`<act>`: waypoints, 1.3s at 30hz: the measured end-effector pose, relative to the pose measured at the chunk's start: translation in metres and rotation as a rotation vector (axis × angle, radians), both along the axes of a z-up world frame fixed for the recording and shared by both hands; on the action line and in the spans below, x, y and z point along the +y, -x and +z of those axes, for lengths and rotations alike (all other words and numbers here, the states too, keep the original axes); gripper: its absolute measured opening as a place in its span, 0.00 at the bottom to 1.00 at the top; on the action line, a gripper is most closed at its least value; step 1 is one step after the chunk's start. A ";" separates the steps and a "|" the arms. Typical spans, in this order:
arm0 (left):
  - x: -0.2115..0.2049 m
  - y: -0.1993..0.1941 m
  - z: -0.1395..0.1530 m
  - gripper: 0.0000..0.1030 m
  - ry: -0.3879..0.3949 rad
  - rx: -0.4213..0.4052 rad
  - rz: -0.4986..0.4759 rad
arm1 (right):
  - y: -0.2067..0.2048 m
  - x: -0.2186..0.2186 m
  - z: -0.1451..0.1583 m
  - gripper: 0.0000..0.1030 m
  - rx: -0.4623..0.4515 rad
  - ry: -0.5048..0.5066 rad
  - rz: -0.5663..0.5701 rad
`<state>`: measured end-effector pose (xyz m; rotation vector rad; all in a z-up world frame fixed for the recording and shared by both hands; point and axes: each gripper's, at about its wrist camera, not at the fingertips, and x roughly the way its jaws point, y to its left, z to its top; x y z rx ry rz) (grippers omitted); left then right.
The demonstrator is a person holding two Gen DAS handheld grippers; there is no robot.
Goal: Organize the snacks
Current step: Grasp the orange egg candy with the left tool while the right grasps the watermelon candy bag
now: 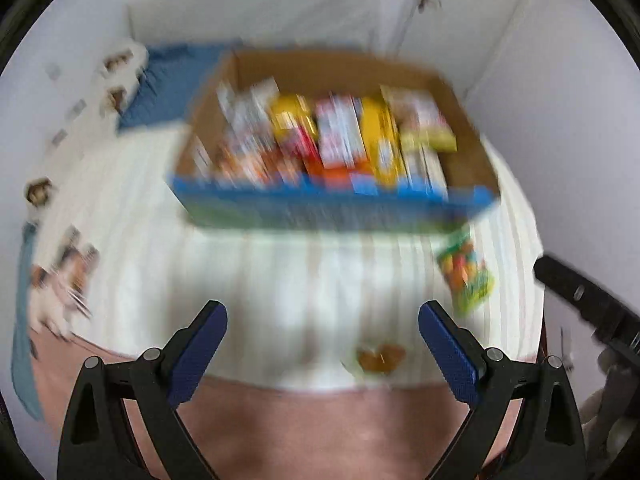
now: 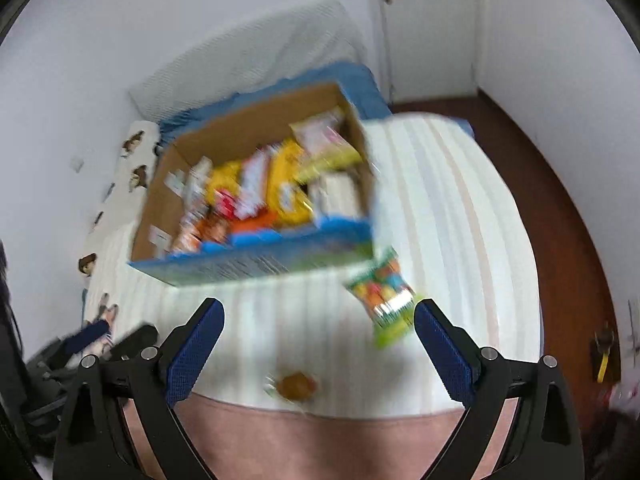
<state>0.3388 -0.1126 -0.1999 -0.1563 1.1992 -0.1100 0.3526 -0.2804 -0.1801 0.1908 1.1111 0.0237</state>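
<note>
Both views were motion-blurred, so labels weren't readable.

Left gripper (image 1: 322, 314) w/ black frame & blue ribbed pads had its jaws spread wide apart, nothing between them, hovering over the white striped bedspread (image 1: 256, 280). Right gripper (image 2: 318, 312), same build, also had jaws wide apart & empty.

Open brown cardboard box w/ blue-and-green printed front wall (image 1: 332, 208) sat on the bedspread at approx 12 o'clock from the left gripper; in the right wrist view the box (image 2: 256, 264) was at approx 11 o'clock. It was packed w/ upright snack packets (image 1: 332, 136) in yellow, red, orange & white, side by side.

Loose green packet w/ multicolour candy print (image 1: 466, 276) lay flat on the bedspread just beside the box's front right corner, at approx 2 o'clock from the left gripper. In the right wrist view the packet (image 2: 384, 296) was at approx 1 o'clock, close to the right finger's tip; can't tell if touching.

Small round brown snack in clear wrapper (image 1: 380, 358) lay near the bedspread's near edge, at approx 5 o'clock from the left gripper; in the right wrist view it (image 2: 296, 386) was at approx 6 o'clock, between the fingers' bases.
</note>
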 end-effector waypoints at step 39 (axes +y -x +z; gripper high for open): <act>-0.008 0.045 -0.149 0.55 0.026 0.345 -0.020 | 0.038 0.005 -0.181 0.59 0.455 -0.087 0.065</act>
